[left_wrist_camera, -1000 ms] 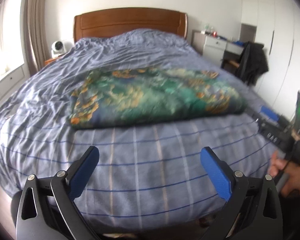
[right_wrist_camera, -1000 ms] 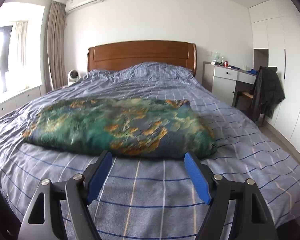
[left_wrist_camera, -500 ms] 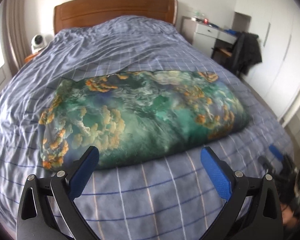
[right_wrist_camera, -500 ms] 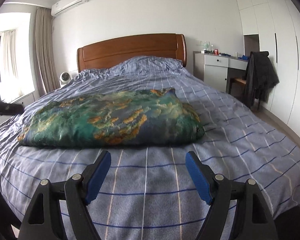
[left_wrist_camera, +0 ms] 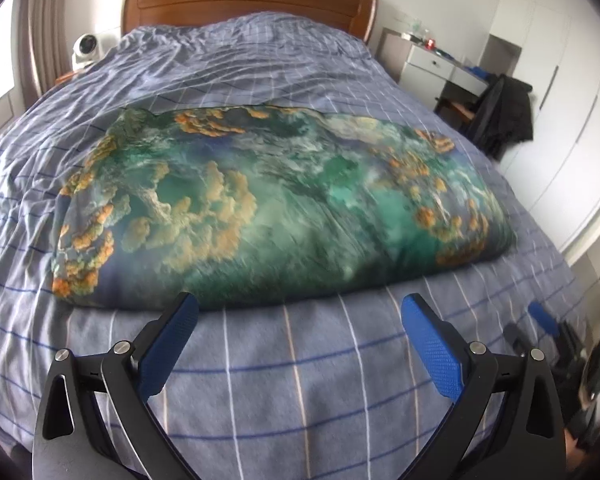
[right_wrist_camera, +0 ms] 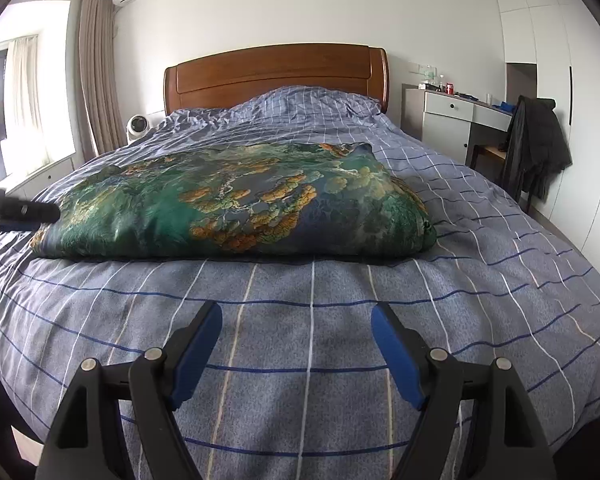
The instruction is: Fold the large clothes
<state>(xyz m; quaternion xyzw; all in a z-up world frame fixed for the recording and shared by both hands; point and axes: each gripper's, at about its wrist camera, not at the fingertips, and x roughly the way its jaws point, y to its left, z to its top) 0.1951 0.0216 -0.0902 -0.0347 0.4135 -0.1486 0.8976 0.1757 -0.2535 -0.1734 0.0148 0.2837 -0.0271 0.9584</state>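
We hold the left tool (left_wrist_camera: pixel 300 316) level and pointing forward, its two blue-padded fingers (left_wrist_camera: pixel 168 344) spread wide with nothing between them. Our right tool (right_wrist_camera: pixel 296 326) sits in the same pose, fingers (right_wrist_camera: pixel 396 356) wide apart and gripping nothing. In the left wrist view the right tool (left_wrist_camera: pixel 544 324) shows low at the right edge, and in the right wrist view the left tool (right_wrist_camera: pixel 16 210) reaches in from the left edge.

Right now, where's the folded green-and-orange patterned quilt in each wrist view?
Left wrist: the folded green-and-orange patterned quilt fills mid-frame, just beyond the open left gripper.
Right wrist: quilt sits centre-left, well beyond the open right gripper.
Shared landmark: brown wooden headboard.
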